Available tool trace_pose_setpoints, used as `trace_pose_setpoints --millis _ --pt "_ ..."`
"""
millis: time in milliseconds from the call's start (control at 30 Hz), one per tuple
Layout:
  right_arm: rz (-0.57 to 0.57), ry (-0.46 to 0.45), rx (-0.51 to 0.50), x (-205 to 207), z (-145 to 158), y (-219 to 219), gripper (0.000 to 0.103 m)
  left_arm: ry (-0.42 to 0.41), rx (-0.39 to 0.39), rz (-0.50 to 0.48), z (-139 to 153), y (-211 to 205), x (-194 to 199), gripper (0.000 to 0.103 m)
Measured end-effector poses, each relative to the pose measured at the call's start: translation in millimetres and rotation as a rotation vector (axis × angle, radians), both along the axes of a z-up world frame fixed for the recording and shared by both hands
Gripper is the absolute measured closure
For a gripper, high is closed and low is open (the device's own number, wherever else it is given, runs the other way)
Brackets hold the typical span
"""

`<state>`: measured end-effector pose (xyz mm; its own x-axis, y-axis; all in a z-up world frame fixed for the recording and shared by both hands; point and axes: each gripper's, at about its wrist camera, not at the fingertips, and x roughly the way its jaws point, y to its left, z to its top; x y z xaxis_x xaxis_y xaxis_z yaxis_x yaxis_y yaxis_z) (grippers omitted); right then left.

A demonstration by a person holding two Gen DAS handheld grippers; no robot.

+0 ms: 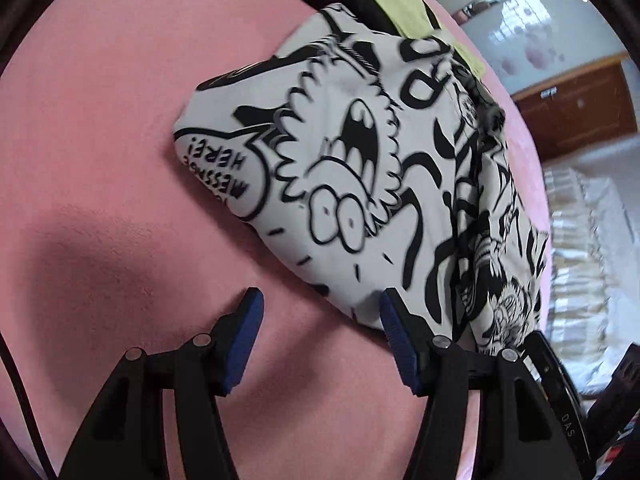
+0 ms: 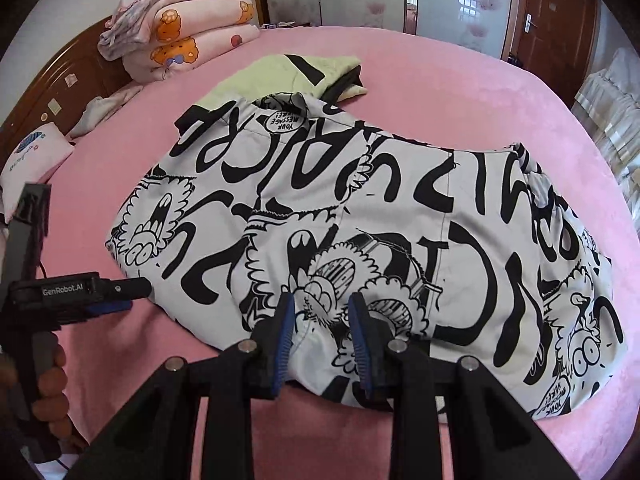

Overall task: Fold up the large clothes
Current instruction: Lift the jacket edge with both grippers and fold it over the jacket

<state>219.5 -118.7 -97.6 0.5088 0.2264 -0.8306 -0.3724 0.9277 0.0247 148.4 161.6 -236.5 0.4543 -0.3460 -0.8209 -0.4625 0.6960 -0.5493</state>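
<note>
**Blue ribbed pads at the hem of a cartoon-print jacket**

Blue ribbed rubber lines the black plastic fingers of both hand-held tools. The right gripper (image 2: 320, 336) points down at the near edge of the jacket (image 2: 360, 220), its jaws partly closed with a fold of the white cloth lying between the pads; whether the pads actually pinch that fold I cannot tell. The left gripper (image 1: 322, 340) stands with its jaws apart, bare pink sheet between them; its right pad sits at the jacket's lower edge, and nothing is clamped. In the right wrist view the left tool shows side-on at the jacket's left edge, gripped by a hand (image 2: 50, 392) low in the corner.

The jacket is padded and puffy, white with thick black cartoon letters, toothy faces and speech bubbles, lying spread across the bed (image 2: 460, 92). A pale yellow-green quilted lining (image 2: 280, 76) shows at its far end, trimmed in black.

The bed cover is soft, plush pink. Beyond it, a stack of folded pink quilts (image 2: 180, 28) with orange bears leans by the dark wooden headboard (image 2: 52, 84), beside a small pillow (image 2: 32, 156).
</note>
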Motion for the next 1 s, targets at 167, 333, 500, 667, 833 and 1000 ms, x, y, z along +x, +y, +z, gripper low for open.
trace_pose_setpoints --millis 167,333,500,667,833,1000 --pt "-0.013 -0.013 0.021 3 2 -2 0.076 -0.110 -0.069 0.041 -14 15 17 0.041" --pt "-0.063 -0.014 0.034 13 1 -12 0.076 -0.157 -0.046 0.047 -18 15 50 0.040" --pt "-0.142 -0.074 0.002 26 0 -23 0.076 -0.209 -0.011 0.073 7 7 60 0.081" --pt "-0.186 -0.017 0.009 37 -32 -33 0.088 -0.329 0.207 -0.039 69 -25 53 0.091" --pt "-0.177 0.038 0.058 34 -65 -36 0.089 -0.540 0.330 -0.245 140 -95 57 0.092" --pt "-0.200 0.105 0.244 37 -72 -63 0.089 -0.673 0.307 -0.468 175 -177 70 0.093"
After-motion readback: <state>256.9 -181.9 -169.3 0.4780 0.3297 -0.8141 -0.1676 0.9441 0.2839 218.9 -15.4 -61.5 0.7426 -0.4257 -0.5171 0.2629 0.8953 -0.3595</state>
